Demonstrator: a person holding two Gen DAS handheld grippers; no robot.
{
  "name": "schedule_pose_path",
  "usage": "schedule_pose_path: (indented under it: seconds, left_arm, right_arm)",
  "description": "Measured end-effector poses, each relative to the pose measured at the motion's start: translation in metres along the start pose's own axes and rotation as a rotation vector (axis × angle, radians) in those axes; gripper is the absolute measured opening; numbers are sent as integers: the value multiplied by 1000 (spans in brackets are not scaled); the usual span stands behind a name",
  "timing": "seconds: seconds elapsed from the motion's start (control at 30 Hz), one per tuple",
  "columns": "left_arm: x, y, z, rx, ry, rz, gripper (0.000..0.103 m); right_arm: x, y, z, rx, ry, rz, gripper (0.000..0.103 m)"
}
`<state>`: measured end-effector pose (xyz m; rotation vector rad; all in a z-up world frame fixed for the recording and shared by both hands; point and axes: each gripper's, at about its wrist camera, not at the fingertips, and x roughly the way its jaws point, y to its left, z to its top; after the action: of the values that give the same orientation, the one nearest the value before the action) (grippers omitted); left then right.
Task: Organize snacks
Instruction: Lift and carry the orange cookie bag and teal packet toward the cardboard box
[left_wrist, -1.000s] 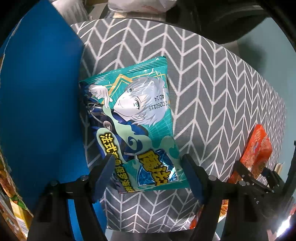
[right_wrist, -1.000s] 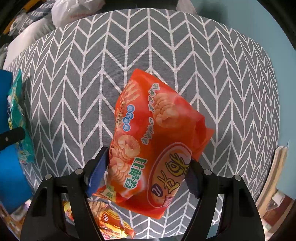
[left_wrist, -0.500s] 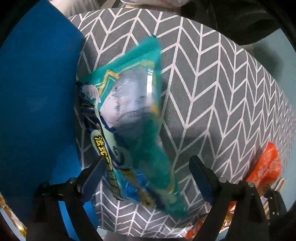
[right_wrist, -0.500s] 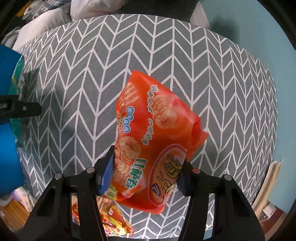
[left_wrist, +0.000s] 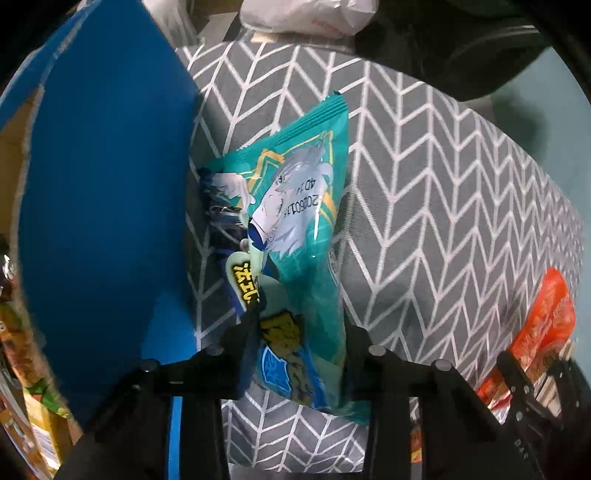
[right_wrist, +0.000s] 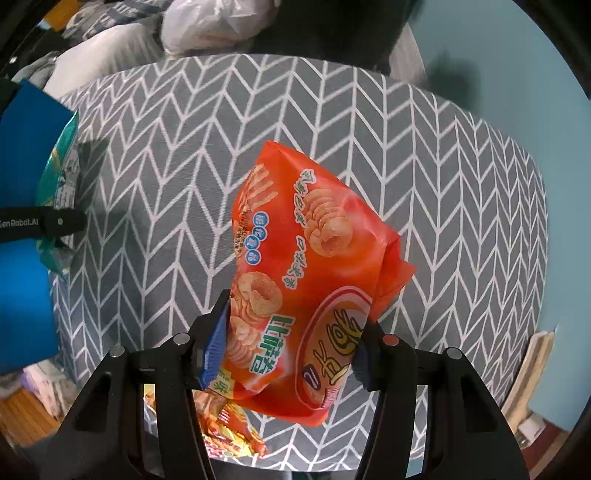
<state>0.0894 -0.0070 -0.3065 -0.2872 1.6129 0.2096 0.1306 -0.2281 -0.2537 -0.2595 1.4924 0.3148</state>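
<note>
My left gripper (left_wrist: 301, 339) is shut on a teal snack bag (left_wrist: 295, 236) with an anime figure, pinching its lower end and holding it above the grey chevron tablecloth (left_wrist: 443, 206), right beside the blue box (left_wrist: 103, 206). My right gripper (right_wrist: 293, 332) is shut on an orange cracker bag (right_wrist: 314, 266) and holds it lifted over the tablecloth (right_wrist: 184, 155). The orange bag also shows at the right edge of the left wrist view (left_wrist: 546, 325). The teal bag (right_wrist: 62, 177) and the left gripper's finger (right_wrist: 40, 223) show at the left of the right wrist view.
The blue box (right_wrist: 22, 177) stands at the table's left side. Another red-yellow snack packet (right_wrist: 229, 432) lies under my right gripper near the front edge. Yellow-green packets (left_wrist: 33, 406) sit inside the box. White plastic bags (right_wrist: 218, 22) lie beyond the table's far edge.
My left gripper has closed on the teal bag and lifted it, so it now hangs folded beside the blue box. My right gripper has tightened on the orange bag and raised it.
</note>
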Motion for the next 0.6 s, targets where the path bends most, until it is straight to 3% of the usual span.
schedule_pose_path:
  seconds: [0.17, 0.6]
  left_arm:
    - [-18, 0, -8, 37, -25, -20, 23]
    - [-88, 8, -35, 78, -106, -98, 20]
  right_arm:
    - [-19, 9, -4, -60, -32, -19, 54]
    - [-74, 18, -3, -108, -90, -4, 53]
